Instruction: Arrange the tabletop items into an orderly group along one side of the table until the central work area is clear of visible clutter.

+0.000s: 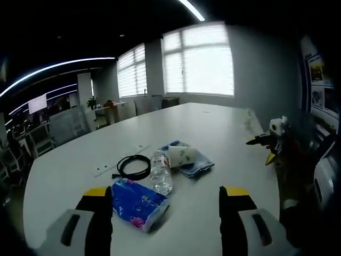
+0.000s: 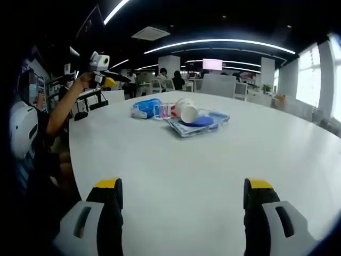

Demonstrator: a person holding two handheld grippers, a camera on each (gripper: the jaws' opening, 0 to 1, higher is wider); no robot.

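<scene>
While nothing is yet gripped, the items lie bunched mid-surface point(image 1: 224, 138).
Left gripper point(image 1: 166, 200): jaws spread wide and empty, framing the tissue pack point(image 1: 139, 204), likely the first pick.
Right gripper point(image 2: 181, 194): jaws wide apart, empty, held well back from the clutter.
Left gripper view: black cable point(image 1: 134, 166) beside the bottle point(image 1: 160, 172); cup point(image 1: 182, 155) on the blue cloth point(image 1: 196, 162).
Right gripper view: the cup's open mouth.

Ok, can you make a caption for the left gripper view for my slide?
Open left gripper hovers near a tissue pack, water bottle, black cable, cup and blue cloth on the white table.
</scene>
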